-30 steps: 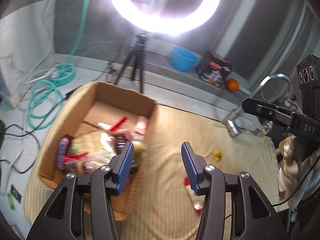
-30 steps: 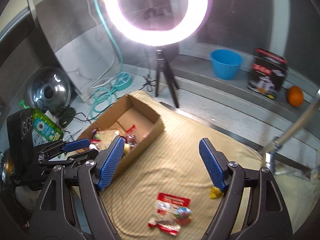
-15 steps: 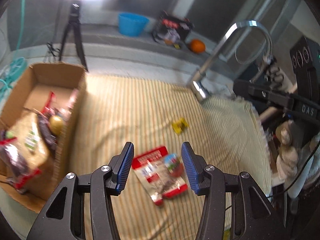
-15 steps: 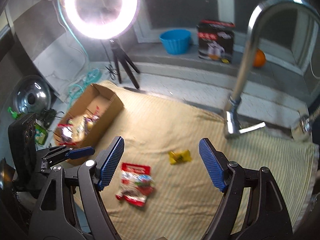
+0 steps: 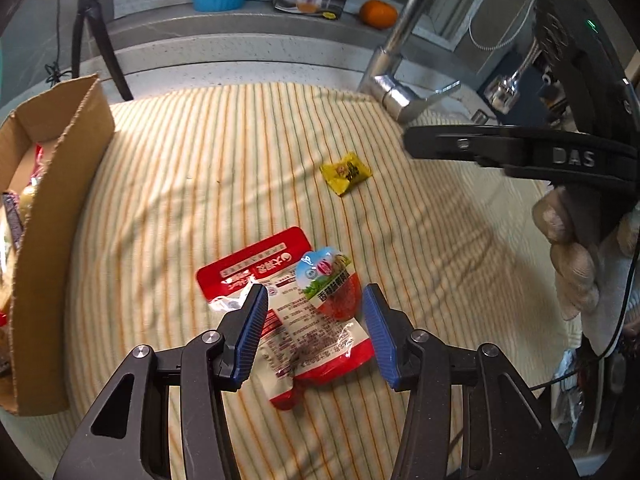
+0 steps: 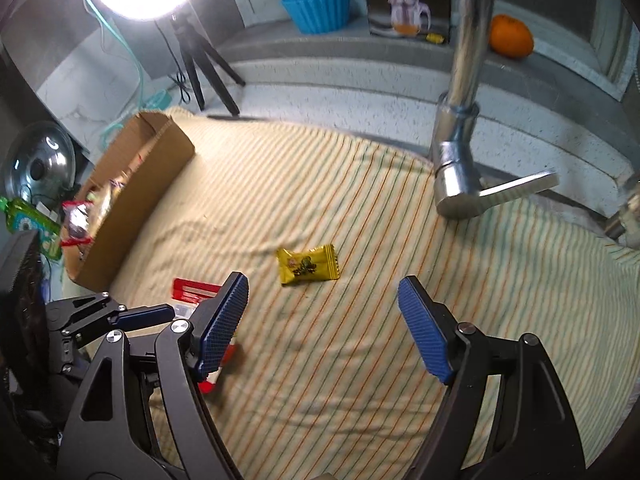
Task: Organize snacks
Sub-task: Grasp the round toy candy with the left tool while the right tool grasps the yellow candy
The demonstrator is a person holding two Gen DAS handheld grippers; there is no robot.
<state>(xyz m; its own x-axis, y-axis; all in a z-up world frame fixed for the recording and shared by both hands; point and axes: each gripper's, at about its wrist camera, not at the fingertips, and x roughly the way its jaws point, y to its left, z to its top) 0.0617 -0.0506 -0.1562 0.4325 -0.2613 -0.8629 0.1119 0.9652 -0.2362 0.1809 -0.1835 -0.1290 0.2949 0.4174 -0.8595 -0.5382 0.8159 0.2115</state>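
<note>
Snacks are partly sorted: several packets already lie in the cardboard box [image 5: 60, 184] at the left edge of the striped cloth [image 5: 224, 152] on the desk, while two remain out on the cloth. Left gripper [image 5: 312, 336] hangs released, jaws apart, over the red and white snack pouch [image 5: 288, 312] near the cloth's front edge, not gripping it. Right gripper [image 6: 322, 328] hangs wide open just short of the small yellow candy [image 6: 307, 265] mid-cloth; both likely still need boxing.
</note>
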